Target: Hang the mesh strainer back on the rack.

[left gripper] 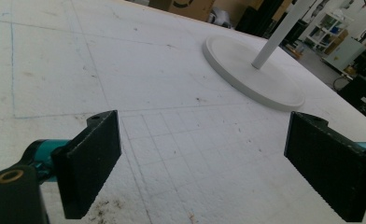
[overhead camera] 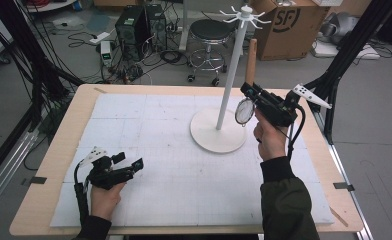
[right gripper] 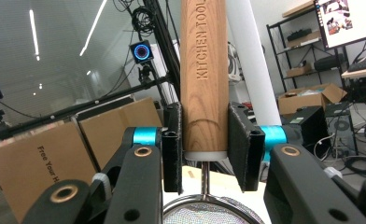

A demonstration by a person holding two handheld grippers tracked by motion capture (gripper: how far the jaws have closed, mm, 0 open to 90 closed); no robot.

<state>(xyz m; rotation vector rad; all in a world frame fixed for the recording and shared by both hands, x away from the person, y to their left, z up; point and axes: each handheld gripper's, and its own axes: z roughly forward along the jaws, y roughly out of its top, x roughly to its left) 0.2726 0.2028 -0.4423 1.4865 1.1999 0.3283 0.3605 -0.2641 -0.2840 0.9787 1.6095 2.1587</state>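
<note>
The right claw [overhead camera: 247, 92] is clenched on the wooden handle [overhead camera: 251, 61] of a small mesh strainer [overhead camera: 244, 112], held upright so the handle rises above the jaws and the round sieve bowl hangs just below them; nothing I can make out sits in that mesh. Just beside this claw, on its left, stands the white rack pole [overhead camera: 230, 75] with its ring of hooks [overhead camera: 245, 16] above, rooted in a round white base [overhead camera: 219, 131] on the counter [overhead camera: 49, 165]. The right gripper view adds what the high view cannot: the handle [right gripper: 204, 79] is stamped "KITCHEN TOOL", both black pads [right gripper: 173, 147] press flat on its lower end, and the pole [right gripper: 253, 60] passes close behind it. The left claw [overhead camera: 129, 162] rests low, well apart from the strainer, its jaws spread wide on nothing; ahead of it in its own view lies the base [left gripper: 251, 70].
</note>
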